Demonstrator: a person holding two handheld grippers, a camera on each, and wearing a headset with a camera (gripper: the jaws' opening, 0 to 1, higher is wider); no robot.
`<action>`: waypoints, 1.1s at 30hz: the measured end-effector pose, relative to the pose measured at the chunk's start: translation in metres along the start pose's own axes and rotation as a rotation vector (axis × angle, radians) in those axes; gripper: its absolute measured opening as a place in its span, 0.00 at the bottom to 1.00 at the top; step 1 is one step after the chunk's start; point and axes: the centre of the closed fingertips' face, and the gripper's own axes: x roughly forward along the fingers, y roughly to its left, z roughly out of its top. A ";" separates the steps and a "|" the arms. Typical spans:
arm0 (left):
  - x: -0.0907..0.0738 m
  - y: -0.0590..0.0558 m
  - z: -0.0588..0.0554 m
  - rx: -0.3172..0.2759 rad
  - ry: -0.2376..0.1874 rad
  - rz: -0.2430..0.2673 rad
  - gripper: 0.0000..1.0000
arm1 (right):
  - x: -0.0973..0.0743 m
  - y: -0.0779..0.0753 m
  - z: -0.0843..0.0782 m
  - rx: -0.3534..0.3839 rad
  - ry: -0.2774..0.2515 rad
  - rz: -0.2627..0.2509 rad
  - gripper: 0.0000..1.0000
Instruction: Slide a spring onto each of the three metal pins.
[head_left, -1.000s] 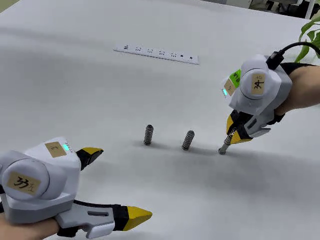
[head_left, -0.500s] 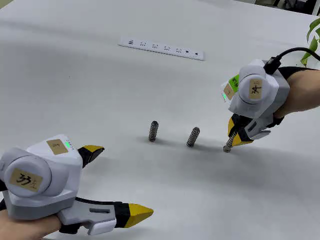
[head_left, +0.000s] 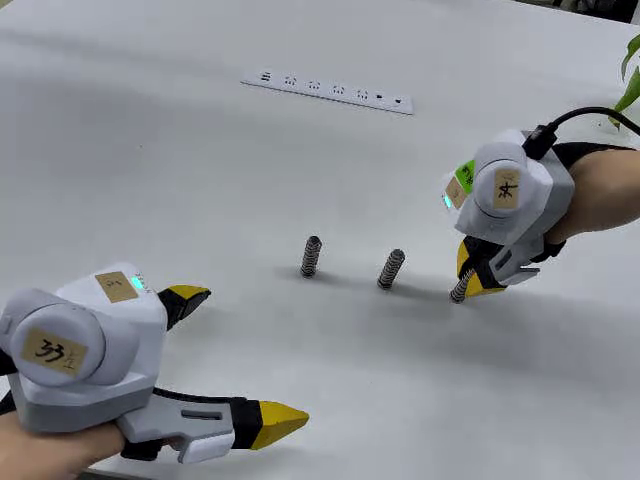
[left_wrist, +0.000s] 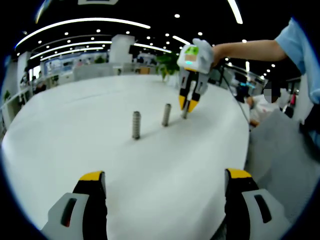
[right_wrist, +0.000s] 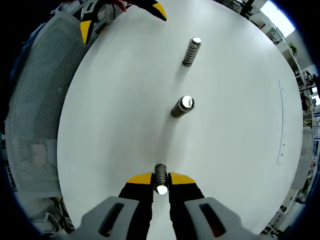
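Three metal pins stand in a row on the white table (head_left: 150, 170). The left pin (head_left: 311, 256) (left_wrist: 136, 125) (right_wrist: 192, 51) and the middle pin (head_left: 391, 268) (left_wrist: 166, 114) (right_wrist: 182, 106) each carry a spring. My right gripper (head_left: 468, 285) (right_wrist: 160, 182) (left_wrist: 189, 105) is shut on the spring (head_left: 460, 288) (right_wrist: 160, 173) around the right pin, whose shiny top shows between the yellow tips. At the near left my left gripper (head_left: 233, 357) (left_wrist: 165, 177) hangs open and holds nothing, well short of the pins.
A white power strip (head_left: 327, 90) lies across the far side of the table. A green plant leaf (head_left: 632, 85) pokes in at the right edge. A black cable (head_left: 585, 118) runs from my right gripper. A grey mesh chair (right_wrist: 40, 125) stands beside the table.
My right gripper has lowered the spring along the right pin, so the bare lower shaft seen before is now covered. The left gripper has barely moved; the head camera shifted slightly.
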 end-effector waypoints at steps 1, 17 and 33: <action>0.000 0.000 0.000 -0.001 0.000 0.000 1.00 | 0.000 0.000 0.000 -0.001 0.002 -0.001 0.13; 0.000 -0.001 0.000 0.006 0.004 -0.006 1.00 | -0.003 0.000 0.007 0.030 -0.065 -0.019 0.40; -0.002 -0.004 0.009 0.059 0.011 -0.020 1.00 | -0.025 0.013 -0.001 0.311 -0.359 -0.190 0.99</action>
